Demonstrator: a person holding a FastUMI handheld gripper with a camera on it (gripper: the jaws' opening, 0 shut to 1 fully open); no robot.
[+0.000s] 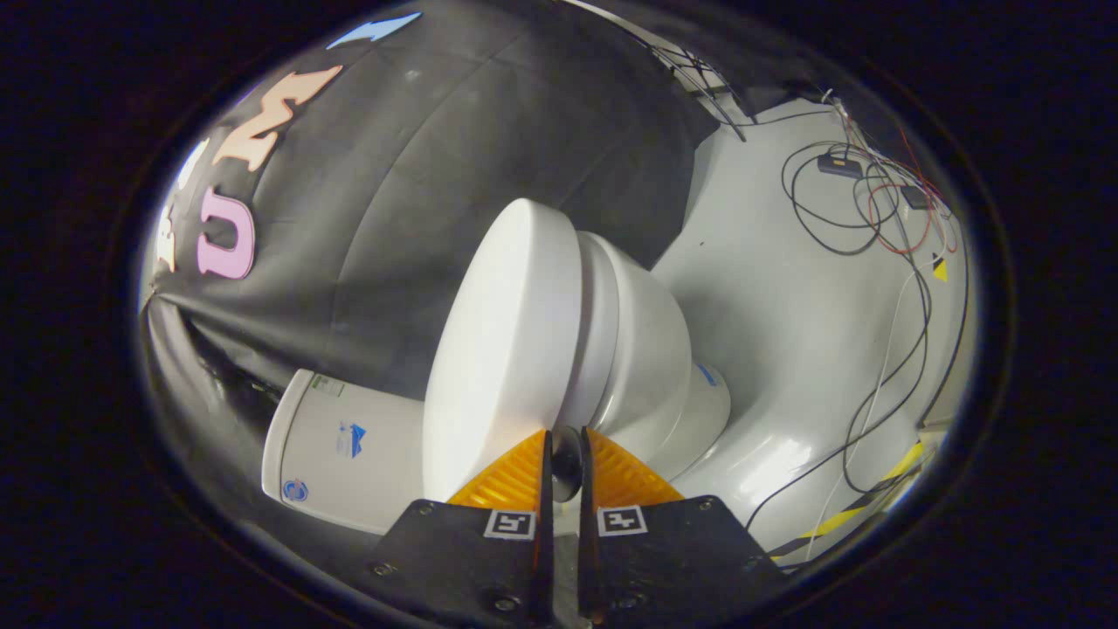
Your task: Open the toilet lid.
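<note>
Gripper view: camera rolled, so toilet appears tipped sideways. Leftmost I see toilet tank (345,450) against black cloth wall (419,192). Next, toilet lid (502,349), broad white disc just ahead of my tongs (563,445), lying close against seat (598,323), bowl (655,358) beyond. Tongs nearly together, only narrow slit between fingers, tips at lid's near rim; I cannot tell whether they pinch it. Right: pale floor (786,288), loose cables (873,201), yellow-black tape (860,511).
</note>
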